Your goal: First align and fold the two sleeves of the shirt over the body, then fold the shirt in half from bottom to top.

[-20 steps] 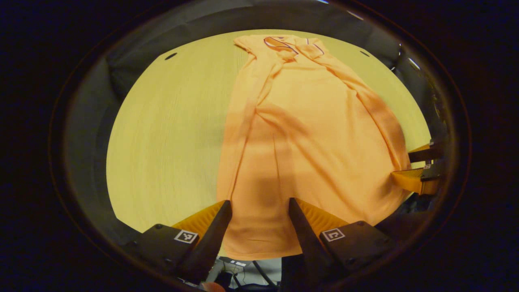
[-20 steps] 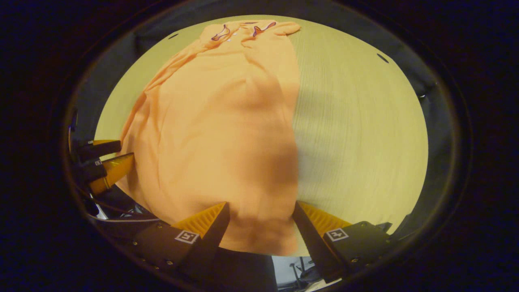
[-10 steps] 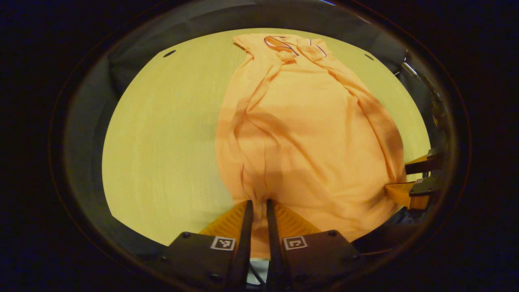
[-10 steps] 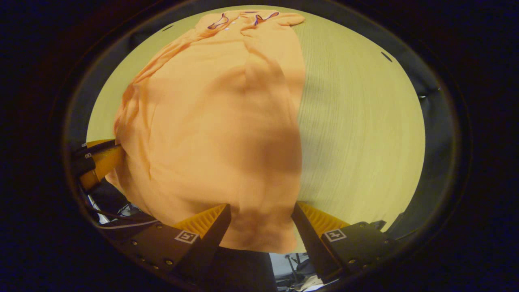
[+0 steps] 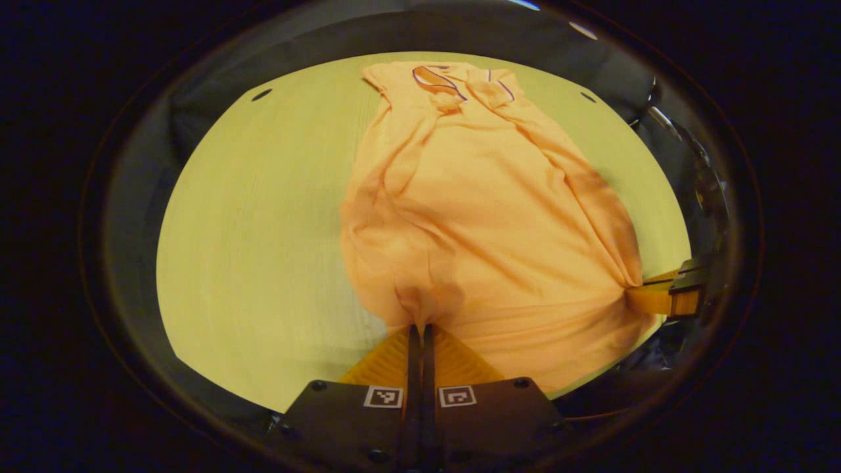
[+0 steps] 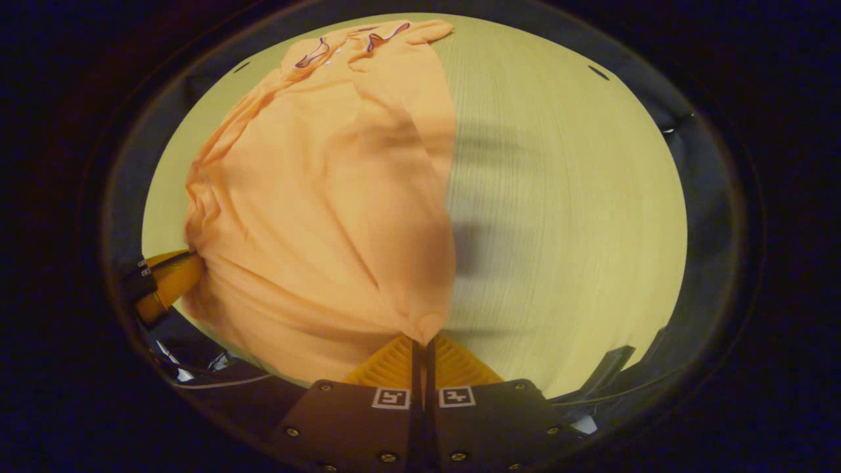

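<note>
An orange shirt lies lengthwise on the wooden table, its collar at the far end and both sleeves folded over the body. My left gripper is shut on the shirt's bottom hem near its left corner, and the cloth bunches up at the fingertips. In the right gripper view the shirt fills the left half, and my right gripper is shut on the hem at the right corner. Each gripper appears at the other view's edge: the right gripper and the left gripper, both pinching the hem.
Bare table stretches to the right of the shirt in the right gripper view and to its left in the left gripper view. Dark cloth walls surround the table. Cables hang below the near table edge.
Both grippers went from open to shut on the bottom hem, the left first, then the right. The hem has lifted and gathered, and the lower shirt has drawn up a little toward the collar.
</note>
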`<act>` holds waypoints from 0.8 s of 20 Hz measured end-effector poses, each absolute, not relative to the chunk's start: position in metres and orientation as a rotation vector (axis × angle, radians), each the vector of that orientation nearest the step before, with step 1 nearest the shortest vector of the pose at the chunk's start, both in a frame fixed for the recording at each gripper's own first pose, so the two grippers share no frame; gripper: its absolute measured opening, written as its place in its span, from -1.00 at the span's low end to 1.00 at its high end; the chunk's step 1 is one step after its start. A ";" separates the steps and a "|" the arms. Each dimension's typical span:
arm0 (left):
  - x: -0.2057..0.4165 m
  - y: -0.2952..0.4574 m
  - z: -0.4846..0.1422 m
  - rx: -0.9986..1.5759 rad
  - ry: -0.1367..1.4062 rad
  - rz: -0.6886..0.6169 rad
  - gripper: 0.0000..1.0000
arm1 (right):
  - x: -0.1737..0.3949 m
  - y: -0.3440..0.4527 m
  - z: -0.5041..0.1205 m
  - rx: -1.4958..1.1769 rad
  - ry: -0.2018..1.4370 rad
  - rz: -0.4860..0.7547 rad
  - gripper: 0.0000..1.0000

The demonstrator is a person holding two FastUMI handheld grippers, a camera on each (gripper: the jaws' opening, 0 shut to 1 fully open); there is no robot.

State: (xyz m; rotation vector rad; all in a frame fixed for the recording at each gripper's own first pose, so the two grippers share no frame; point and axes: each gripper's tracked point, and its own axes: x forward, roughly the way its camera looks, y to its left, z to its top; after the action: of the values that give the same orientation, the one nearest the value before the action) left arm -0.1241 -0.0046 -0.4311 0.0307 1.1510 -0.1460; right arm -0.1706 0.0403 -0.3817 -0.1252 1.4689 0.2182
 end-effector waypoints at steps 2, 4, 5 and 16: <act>-0.120 -0.007 -0.427 0.008 1.147 -0.147 -0.87 | -0.168 0.043 -0.379 -0.061 1.467 0.215 -0.96; -0.112 -0.006 -0.415 -0.003 1.123 -0.149 -0.88 | -0.158 0.045 -0.370 -0.010 1.440 0.203 -0.96; -0.108 -0.005 -0.410 -0.007 1.111 -0.150 -0.88 | -0.149 0.045 -0.362 0.006 1.422 0.201 -0.96; 0.021 -0.009 -0.301 -0.060 0.890 -0.132 -0.88 | -0.015 0.061 -0.273 0.086 1.146 0.235 -0.97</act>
State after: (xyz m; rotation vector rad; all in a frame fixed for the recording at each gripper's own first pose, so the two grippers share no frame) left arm 0.0215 -0.0092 -0.3010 -0.0603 0.8903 -0.1324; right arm -0.0147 0.0607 -0.2729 0.0856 1.1458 0.2348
